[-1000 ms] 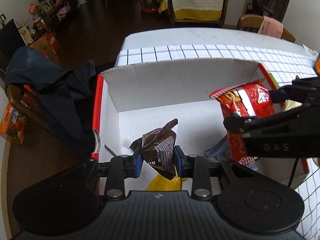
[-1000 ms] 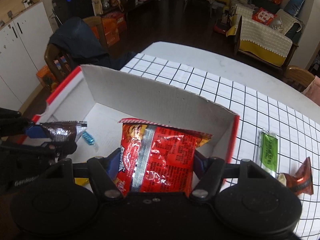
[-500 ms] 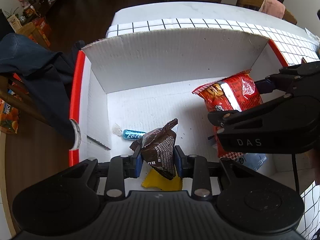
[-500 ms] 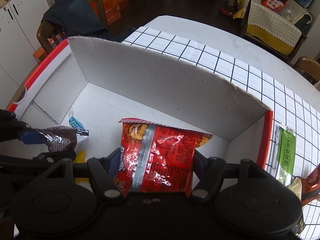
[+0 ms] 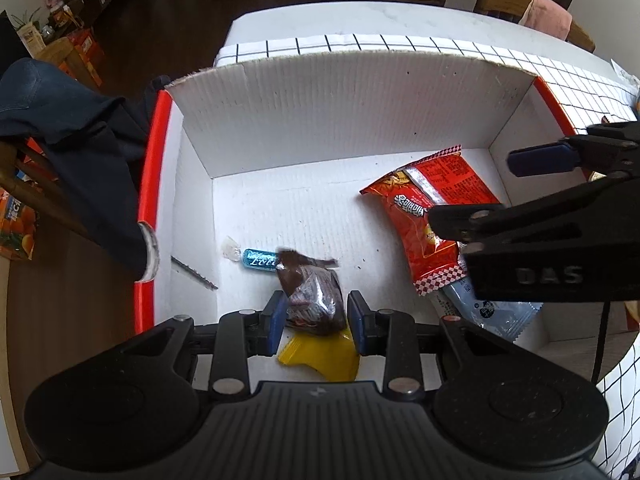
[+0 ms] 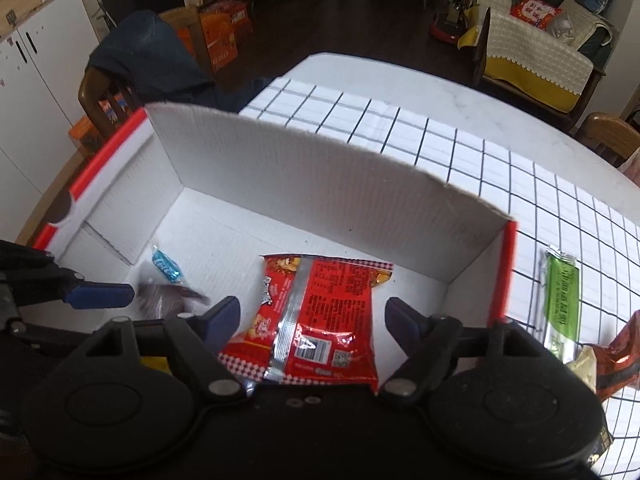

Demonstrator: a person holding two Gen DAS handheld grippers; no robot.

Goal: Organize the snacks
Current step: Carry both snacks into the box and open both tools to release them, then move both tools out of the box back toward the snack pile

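So at this point both my grippers were down in the white cardboard box [image 5: 348, 112] doing the drop-off, and the trick I'd say was to let go low and pull straight up so nothing got dragged back out. My right gripper [image 6: 312, 316] stood wide, jaws well clear of either side of the red chip bag [image 6: 316, 320], which lay flat on the box floor, shiny foil with a silver seam down the back and a checkered edge. My left gripper [image 5: 316, 316] was parted too, I think, though the brown chocolate packet [image 5: 312, 296] between the pads was motion-blurred, so I couldn't swear it was fully free. It sat crumpled, partly over a yellow wrapper [image 5: 320, 356], just beside a blue candy [image 5: 256, 258]. A green bar [image 6: 560, 300] waited out on the checked surface [image 6: 440, 140], right of the box.
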